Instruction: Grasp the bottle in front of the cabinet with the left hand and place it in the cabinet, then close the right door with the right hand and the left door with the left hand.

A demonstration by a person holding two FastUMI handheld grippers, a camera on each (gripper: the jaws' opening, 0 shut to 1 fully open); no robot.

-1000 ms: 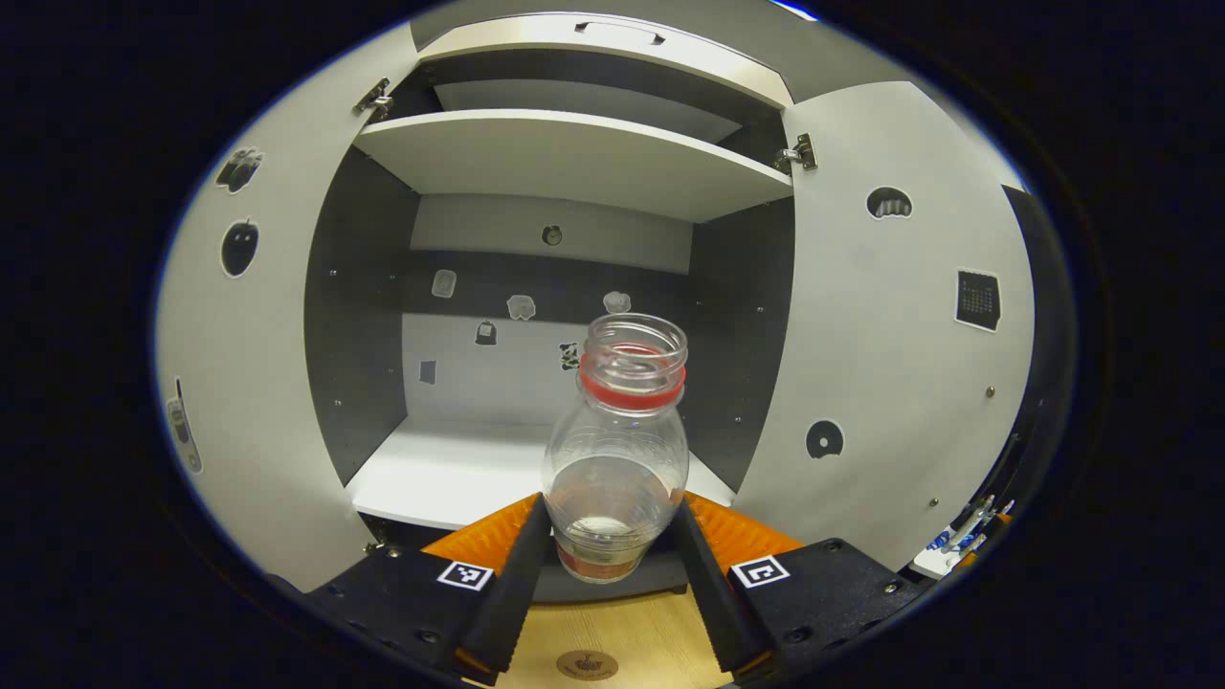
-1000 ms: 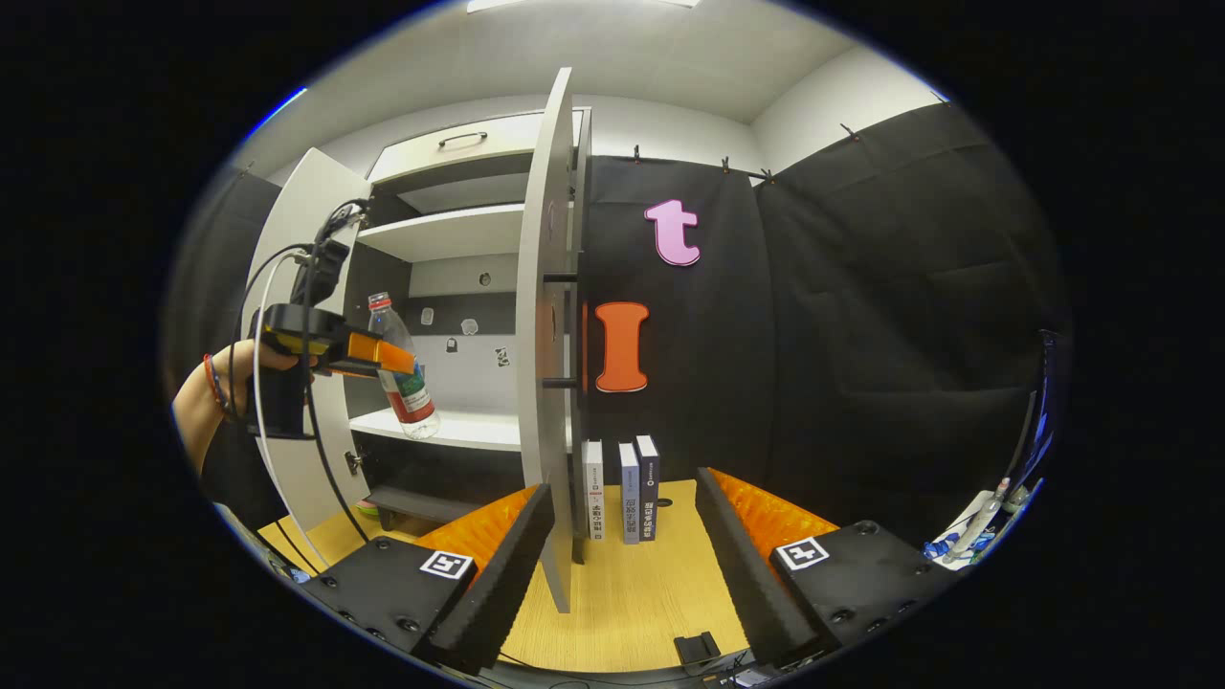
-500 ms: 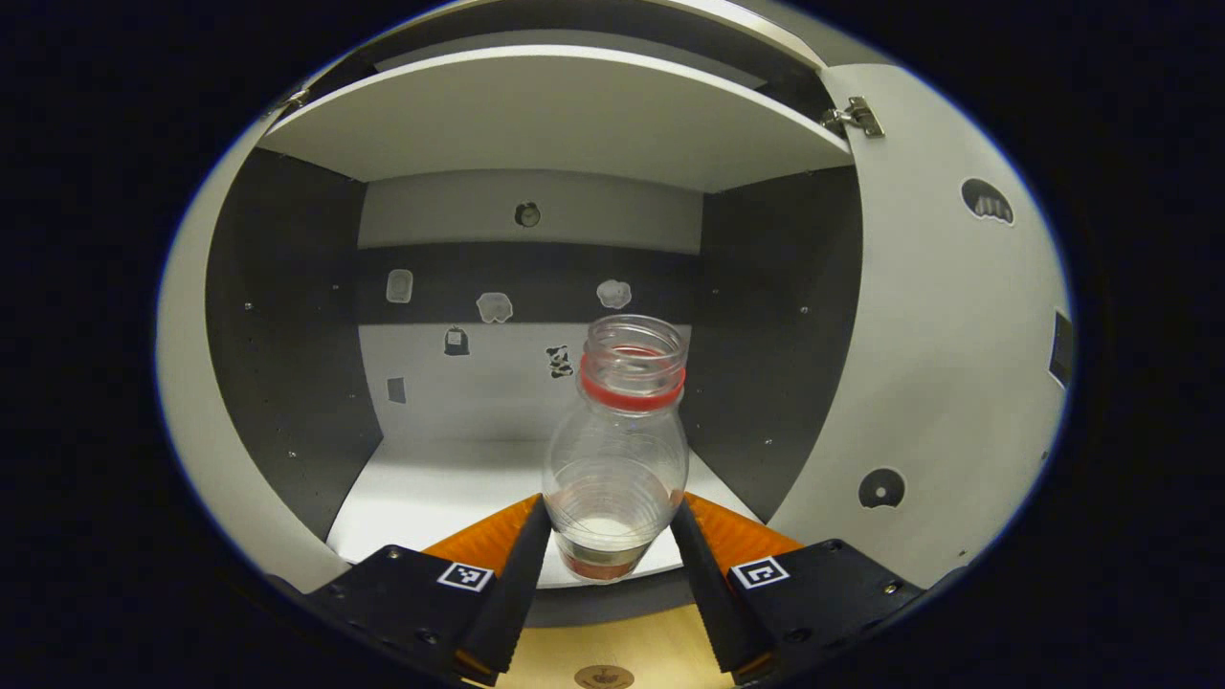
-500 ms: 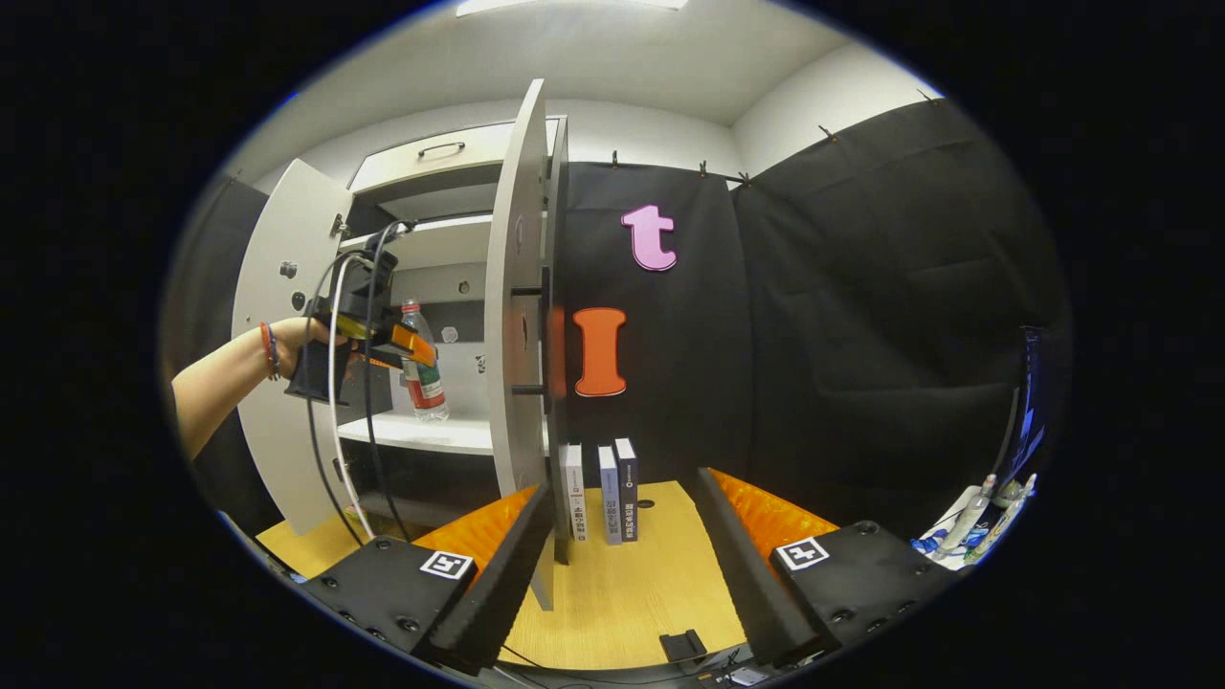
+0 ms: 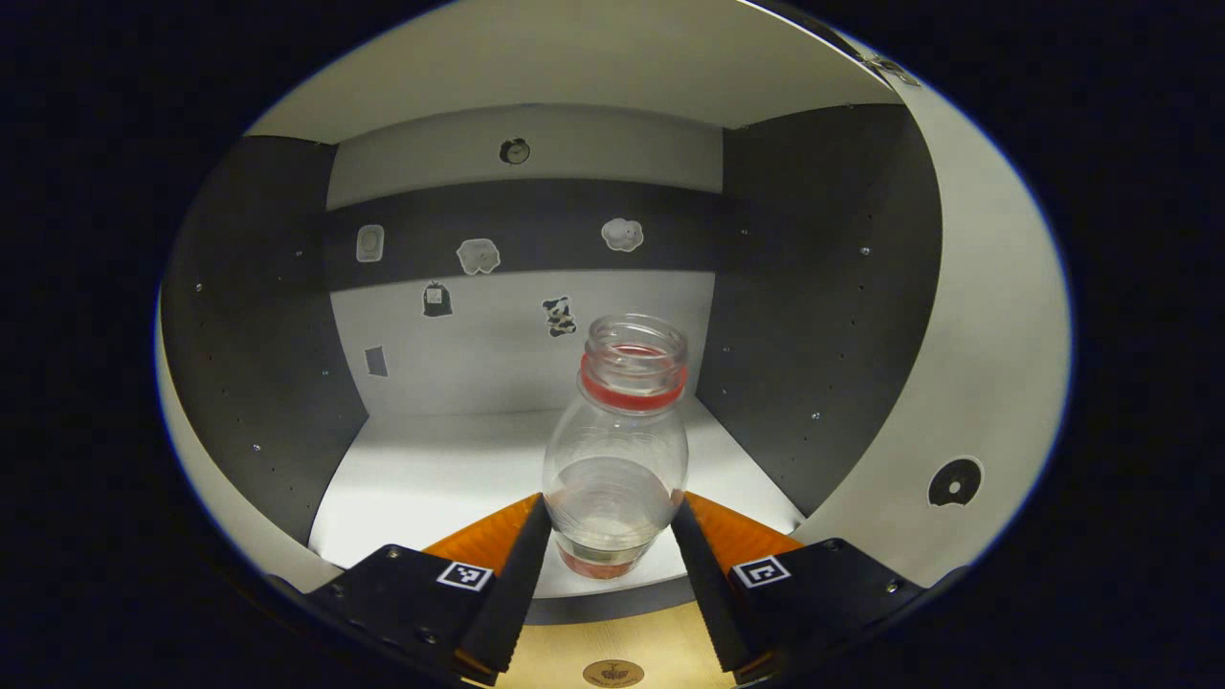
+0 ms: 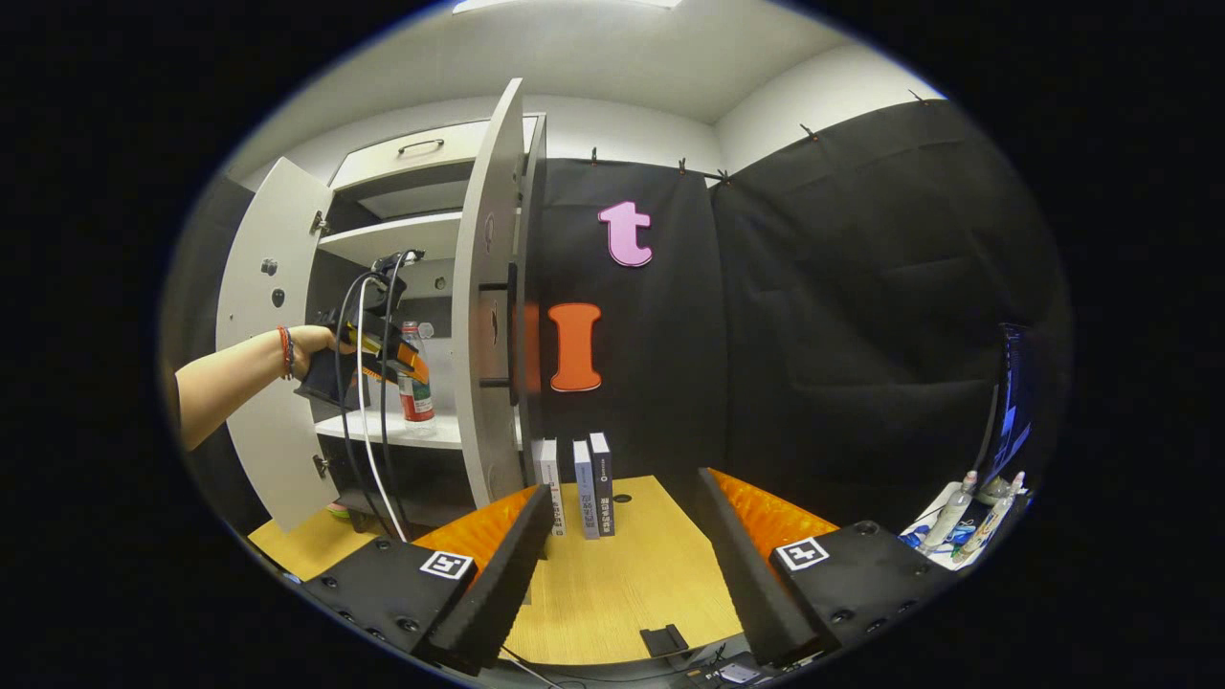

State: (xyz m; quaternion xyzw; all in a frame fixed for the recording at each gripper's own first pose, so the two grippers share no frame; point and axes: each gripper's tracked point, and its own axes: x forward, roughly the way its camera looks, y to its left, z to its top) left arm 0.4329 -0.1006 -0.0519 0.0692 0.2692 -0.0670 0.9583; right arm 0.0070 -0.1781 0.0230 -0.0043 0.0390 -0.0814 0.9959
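The left gripper (image 5: pixel 608 545), clenched on the bottle (image 5: pixel 617 450), has carried it in over the cabinet's lower shelf (image 5: pixel 450 478); whether its base touches down is hard to tell. The right gripper (image 6: pixel 622 545) waits released near the right door (image 6: pixel 483 316).

Red bracelet (image 6: pixel 284 340) on wrist, black-and-white cables (image 6: pixel 368 383), square marker tags (image 5: pixel 465 574)

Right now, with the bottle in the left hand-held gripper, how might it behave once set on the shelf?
The bottle looks clear, uncapped and empty, so probably light. Tall and narrow, it may tip if released tilted. The left hand-held gripper grips its thin plastic, which may flex.
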